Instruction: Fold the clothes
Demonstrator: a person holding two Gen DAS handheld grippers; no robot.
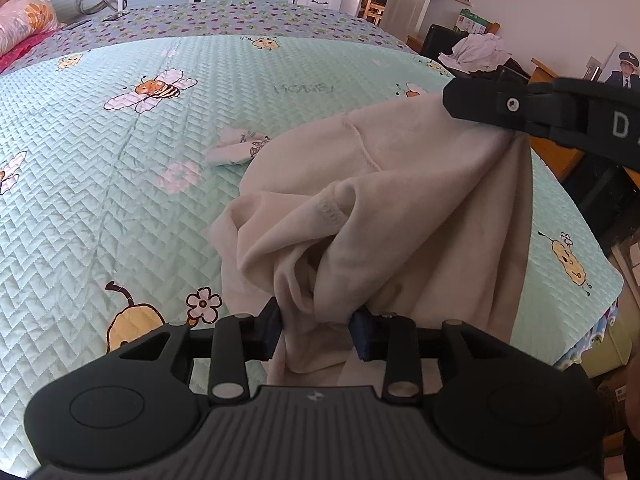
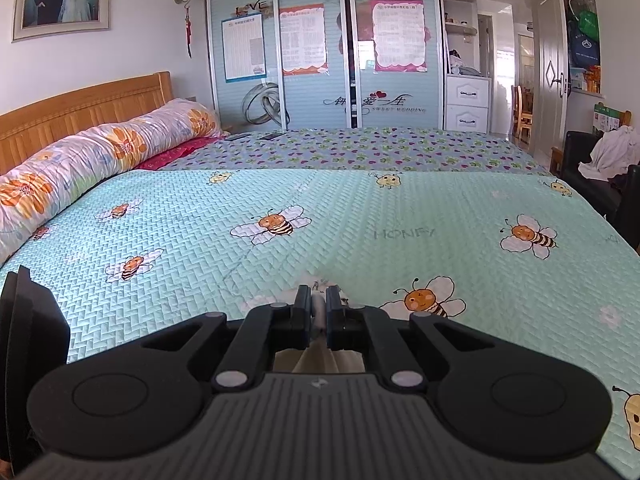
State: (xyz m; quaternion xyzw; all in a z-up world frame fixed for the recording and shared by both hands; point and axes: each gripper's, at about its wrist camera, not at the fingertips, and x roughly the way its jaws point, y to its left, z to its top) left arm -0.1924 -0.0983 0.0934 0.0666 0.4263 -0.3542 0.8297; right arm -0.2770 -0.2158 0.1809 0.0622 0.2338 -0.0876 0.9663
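A cream fleece garment hangs bunched above the bed, held up by both grippers. My left gripper is shut on a thick gathered fold of it at the bottom of the left wrist view. The right gripper comes in from the upper right and pinches the garment's top edge. In the right wrist view my right gripper is shut on a thin strip of the cream garment, which shows only between and below the fingers. A small white patterned cloth lies crumpled on the quilt beyond the garment.
The mint quilted bedspread with bee prints covers the bed. A floral bolster lies along the wooden headboard. Wardrobe doors stand behind the bed. A dark chair with white clothing sits at the right.
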